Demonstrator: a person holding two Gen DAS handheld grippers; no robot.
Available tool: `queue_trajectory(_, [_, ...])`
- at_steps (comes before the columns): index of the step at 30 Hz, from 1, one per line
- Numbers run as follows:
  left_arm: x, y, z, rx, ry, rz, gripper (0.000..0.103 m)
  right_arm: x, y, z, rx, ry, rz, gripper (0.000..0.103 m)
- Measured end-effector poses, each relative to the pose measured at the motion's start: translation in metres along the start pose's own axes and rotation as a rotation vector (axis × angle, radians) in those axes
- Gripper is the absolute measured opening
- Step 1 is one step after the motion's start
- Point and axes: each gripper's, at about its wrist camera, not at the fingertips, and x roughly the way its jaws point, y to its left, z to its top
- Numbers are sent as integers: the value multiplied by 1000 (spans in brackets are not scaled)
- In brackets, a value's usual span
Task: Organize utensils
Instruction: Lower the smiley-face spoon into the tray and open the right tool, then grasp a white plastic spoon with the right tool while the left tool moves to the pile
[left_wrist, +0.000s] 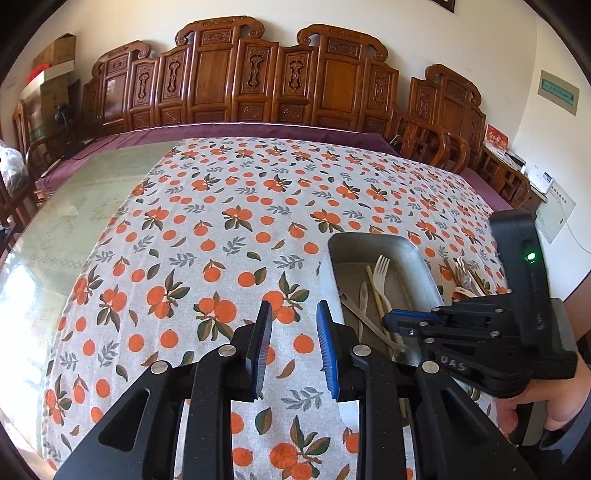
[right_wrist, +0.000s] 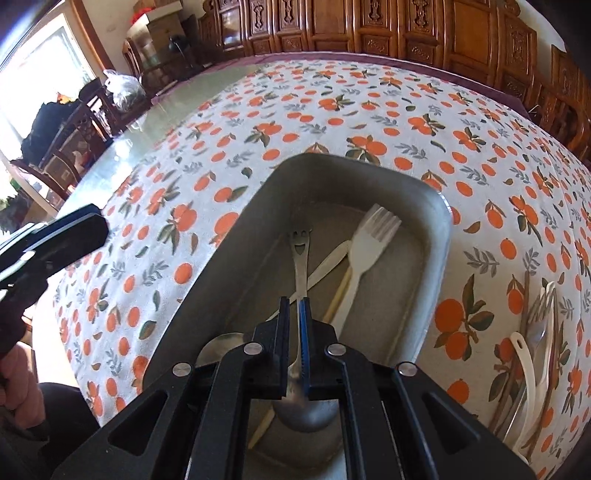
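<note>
A grey metal tray stands on the orange-print tablecloth; it also shows in the left wrist view. Inside lie a cream plastic fork, a cream knife, a wooden chopstick and another metal spoon. My right gripper is shut on a metal spoon with a smiley-face handle, held over the tray with its bowl toward me. My left gripper is open and empty, just left of the tray above the cloth. The right gripper also shows in the left wrist view, over the tray.
A pile of loose utensils, cream and metal with brown chopsticks, lies on the cloth right of the tray; it also shows in the left wrist view. Carved wooden chairs line the table's far side. Bare glass tabletop lies to the left.
</note>
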Motion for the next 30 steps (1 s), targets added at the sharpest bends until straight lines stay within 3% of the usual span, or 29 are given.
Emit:
queue_trajectory(14, [-12, -37, -6, 55, -26, -28, 23, -91, -47, -46, -25, -138, -62, 7])
queue_trajectory(19, [-19, -56, -10, 77, -38, -50, 34, -128, -77, -76, -9, -192, -112, 7])
queue_trajectory(27, [-24, -95, -18, 130, -38, -110, 40, -145, -128, -118, 17, -181, -215, 7])
queue_trajectory(30, [-23, -107, -21, 152, -31, -121, 40, -140, -137, -126, 19, -169, -219, 16])
